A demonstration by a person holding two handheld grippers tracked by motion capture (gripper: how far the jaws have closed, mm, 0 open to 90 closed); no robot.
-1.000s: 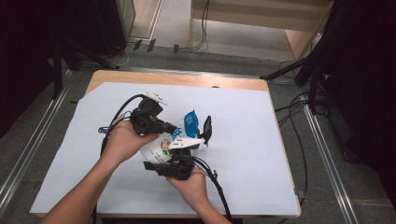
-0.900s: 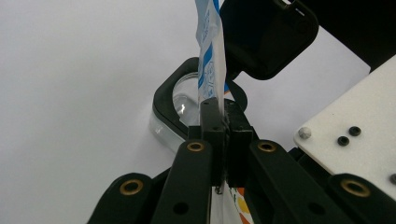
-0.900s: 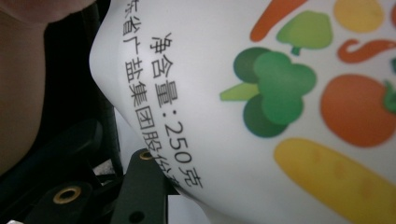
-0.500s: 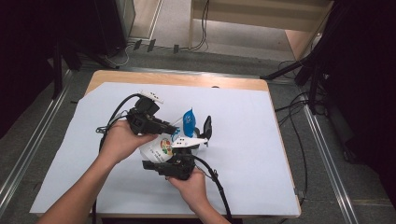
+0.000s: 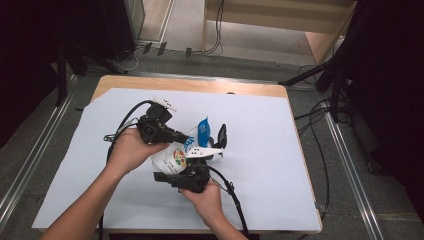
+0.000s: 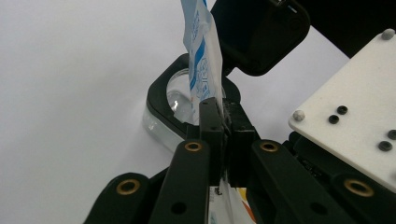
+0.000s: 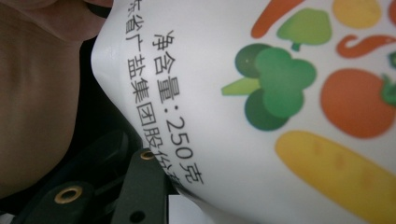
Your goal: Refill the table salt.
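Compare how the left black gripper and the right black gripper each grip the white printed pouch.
The left black gripper pinches the thin blue-printed top edge of the white printed pouch, jaws fully together. The right black gripper clamps the pouch's fuller body near the vegetable pictures, jaws partly apart. Both are shut on the same pouch, held above the table.

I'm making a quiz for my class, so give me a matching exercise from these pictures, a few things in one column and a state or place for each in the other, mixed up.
Things:
1. left gripper
2. right gripper
3. white bag
4. clear container

States or places:
A. printed with coloured vegetables
B. holds the bag's wide body
C. stands on the white sheet under the bag's blue end
D. jaws pinched shut on the bag's thin edge

Pairs: 1-D, 2-B, 3-A, 4-C
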